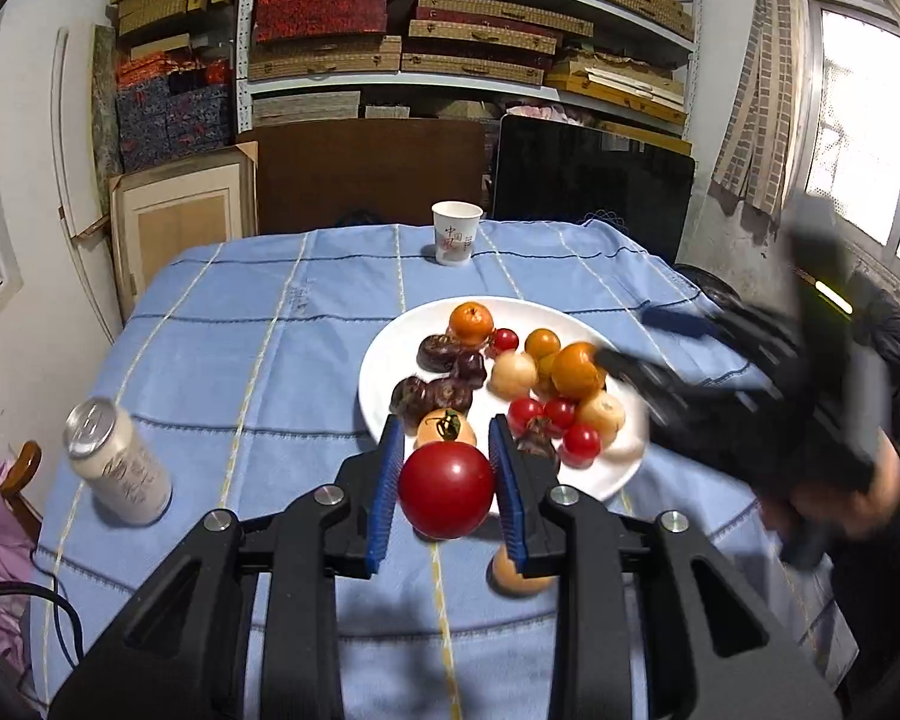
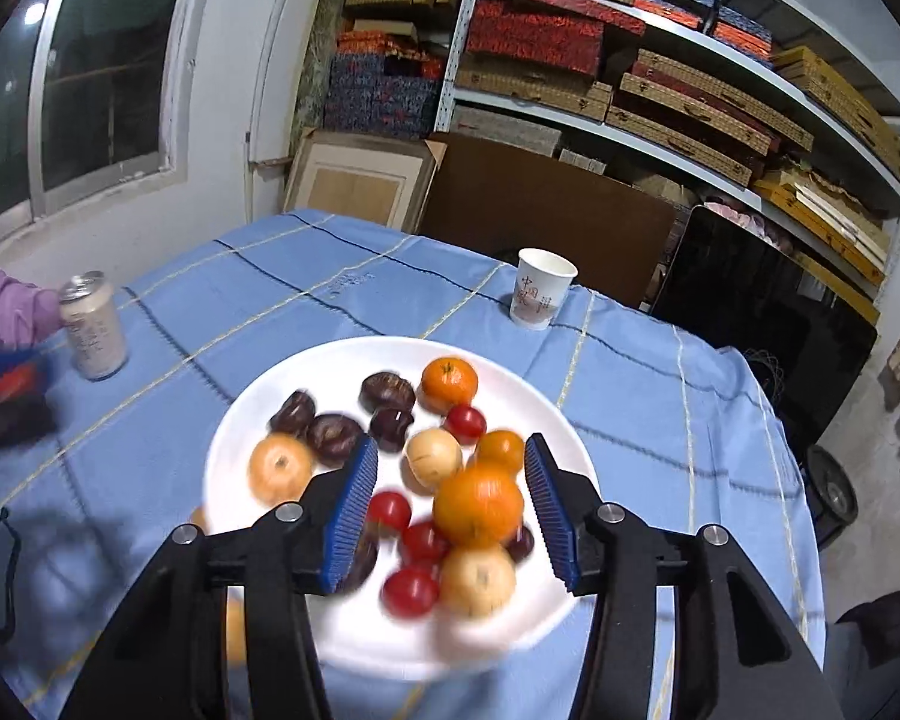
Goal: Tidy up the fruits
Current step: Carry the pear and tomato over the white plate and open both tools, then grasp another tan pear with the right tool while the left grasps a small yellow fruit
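Left hand-held gripper [image 1: 447, 483]: clenched on a red tomato [image 1: 447, 490], blue ribbed pads pressing its two flanks at about the widest girth, the fruit carried clear of the worktop [image 1: 222, 360] just short of the near rim of the white plate [image 1: 384, 360]. Tomato: smooth, glossy skin, likely slippery; firm but bruisable, light in weight; judged best held across the middle as it is now, with modest pressure, since a squeeze near the top or bottom would tend to pop it out. Right hand-held gripper [image 2: 450, 495]: released, jaws parted and nothing pressed between them, poised over the plate with an orange mandarin [image 2: 479, 503] directly ahead between the pads but untouched. Mandarin: slightly yielding peel, better grip than the tomato, light; take across the equator. Plate contents ahead of both grippers: a second mandarin [image 2: 449, 384] at the far side, dark chestnut-like fruits [image 2: 333, 435] to the left, small cherry tomatoes [image 2: 411, 593] close in, pale round fruits [image 2: 433, 457] among them; the small ones look prone to rolling if nudged. One pale fruit [image 1: 513, 576] lies off the plate, on the cloth below the left gripper's right finger. Also present: drinks can [image 1: 117, 462] to the left, paper cup [image 1: 455, 232] far ahead.
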{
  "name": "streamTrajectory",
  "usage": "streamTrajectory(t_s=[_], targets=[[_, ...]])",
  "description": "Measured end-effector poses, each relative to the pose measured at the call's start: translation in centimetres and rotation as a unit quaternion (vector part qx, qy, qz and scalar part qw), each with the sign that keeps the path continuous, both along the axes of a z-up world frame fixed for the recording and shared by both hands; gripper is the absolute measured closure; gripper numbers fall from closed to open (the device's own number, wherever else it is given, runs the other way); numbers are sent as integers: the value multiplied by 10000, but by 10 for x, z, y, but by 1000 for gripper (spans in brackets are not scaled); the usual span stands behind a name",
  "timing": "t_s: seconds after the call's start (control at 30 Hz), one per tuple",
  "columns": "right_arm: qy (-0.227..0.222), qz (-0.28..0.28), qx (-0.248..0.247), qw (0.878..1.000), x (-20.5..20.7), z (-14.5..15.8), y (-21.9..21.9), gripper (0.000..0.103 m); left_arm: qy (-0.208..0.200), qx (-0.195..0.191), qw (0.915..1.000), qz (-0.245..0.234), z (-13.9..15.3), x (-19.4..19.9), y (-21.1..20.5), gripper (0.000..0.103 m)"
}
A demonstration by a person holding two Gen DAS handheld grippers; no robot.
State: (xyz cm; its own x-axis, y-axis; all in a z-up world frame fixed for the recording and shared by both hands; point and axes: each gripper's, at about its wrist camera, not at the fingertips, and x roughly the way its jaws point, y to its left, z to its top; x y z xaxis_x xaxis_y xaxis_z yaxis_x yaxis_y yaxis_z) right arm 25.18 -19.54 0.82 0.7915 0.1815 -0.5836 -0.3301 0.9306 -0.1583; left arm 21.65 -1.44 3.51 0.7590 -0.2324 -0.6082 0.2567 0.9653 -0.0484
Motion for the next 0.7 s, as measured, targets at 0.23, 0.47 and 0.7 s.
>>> streamTrajectory(t_s=[0.23, 0.47, 0.7], targets=[[199, 25, 678, 9975, -78, -19, -24, 45, 198, 112, 9992, -323, -3, 45, -45, 75], [626, -178, 921, 9936, -77, -48, -33, 45, 707, 123, 9971, -248, -36, 111, -74, 49], [683, -122, 844, 9940, -73, -50, -25, 45, 645, 5, 9979, 55, -38, 110, -55, 28]])
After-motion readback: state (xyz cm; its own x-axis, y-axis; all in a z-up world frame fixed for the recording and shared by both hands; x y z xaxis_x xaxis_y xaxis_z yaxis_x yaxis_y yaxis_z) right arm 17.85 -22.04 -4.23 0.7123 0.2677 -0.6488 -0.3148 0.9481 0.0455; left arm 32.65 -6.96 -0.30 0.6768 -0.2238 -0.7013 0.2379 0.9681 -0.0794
